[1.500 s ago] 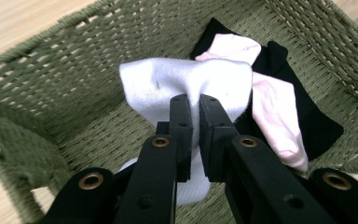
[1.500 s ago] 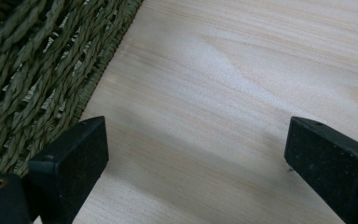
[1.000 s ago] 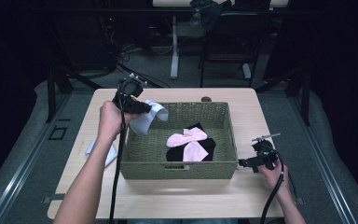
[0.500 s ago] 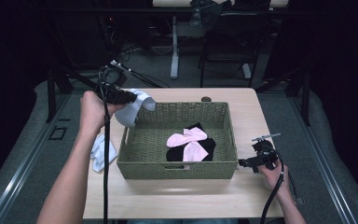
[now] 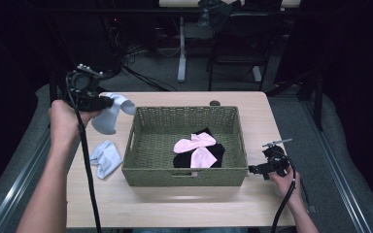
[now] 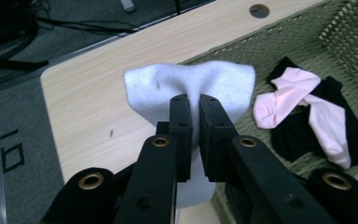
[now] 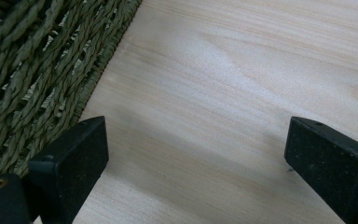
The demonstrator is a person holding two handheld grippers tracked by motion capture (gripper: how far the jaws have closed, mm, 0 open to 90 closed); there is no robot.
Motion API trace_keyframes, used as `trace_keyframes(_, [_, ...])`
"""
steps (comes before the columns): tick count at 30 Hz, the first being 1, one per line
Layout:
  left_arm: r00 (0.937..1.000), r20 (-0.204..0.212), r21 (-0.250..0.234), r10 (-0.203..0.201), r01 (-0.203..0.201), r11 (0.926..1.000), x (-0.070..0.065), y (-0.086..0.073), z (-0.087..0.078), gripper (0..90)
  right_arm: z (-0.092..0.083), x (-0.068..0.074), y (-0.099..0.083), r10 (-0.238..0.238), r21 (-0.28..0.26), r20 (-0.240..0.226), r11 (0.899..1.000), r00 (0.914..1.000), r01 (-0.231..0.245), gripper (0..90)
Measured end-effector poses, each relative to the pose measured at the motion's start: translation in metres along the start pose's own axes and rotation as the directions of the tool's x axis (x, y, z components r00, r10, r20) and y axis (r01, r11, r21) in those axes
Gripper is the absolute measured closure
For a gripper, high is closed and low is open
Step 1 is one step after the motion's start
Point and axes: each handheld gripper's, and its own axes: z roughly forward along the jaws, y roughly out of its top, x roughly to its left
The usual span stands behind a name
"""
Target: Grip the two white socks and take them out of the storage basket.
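My left gripper (image 5: 108, 102) (image 6: 193, 105) is shut on a pale blue sock (image 5: 110, 114) (image 6: 186, 84), which hangs in the air over the table's left part, just outside the left wall of the green woven basket (image 5: 141, 170). Inside the basket lie a pink sock (image 5: 196, 148) (image 6: 303, 107) on a black sock (image 5: 213, 153) (image 6: 289, 140). A second pale blue sock (image 5: 104, 158) lies flat on the table left of the basket. My right gripper (image 5: 252, 170) (image 7: 196, 154) rests open on the table by the basket's front right corner (image 7: 37, 70), nothing between its jaws.
The wooden table (image 5: 175, 204) has a round cable hole (image 5: 214, 103) (image 6: 259, 9) behind the basket. Dark floor, chair legs and cables lie beyond the far edge. Metal rails run along both sides of the table.
My left gripper has carried the pale blue sock up and leftward, from above the basket's left rim to outside it. The second blue sock on the table is now uncovered. The right gripper has stayed put.
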Motion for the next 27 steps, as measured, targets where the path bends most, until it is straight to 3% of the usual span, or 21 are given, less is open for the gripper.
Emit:
trace_keyframes(6, [0.9987, -0.025, 0.018, -0.045, 0.046, 0.9988, 0.017, -0.021, -0.003, 85.1, 0.000, 0.000, 0.000, 0.001, 0.001, 0.001, 1.000, 1.0000, -0.001, 5.8])
trace_keyframes(14, [0.9924, -0.064, 0.067, -0.105, 0.110, 0.9917, 0.035, -0.052, 0.009, 85.1, 0.000, 0.000, 0.000, 0.006, -0.002, -0.008, 1.000, 1.0000, -0.006, 5.8])
trace_keyframes(21, [0.9829, -0.073, 0.124, -0.169, 0.177, 0.9764, 0.049, -0.083, 0.037, 85.1, 0.001, 0.000, 0.000, 0.007, -0.003, -0.004, 1.000, 1.0000, -0.008, 5.8])
trace_keyframes(27, [0.9758, -0.072, 0.171, -0.206, 0.216, 0.9614, 0.054, -0.105, 0.065, 85.0, 0.001, 0.000, 0.000, 0.004, 0.001, -0.005, 1.000, 1.0000, -0.004, 5.8])
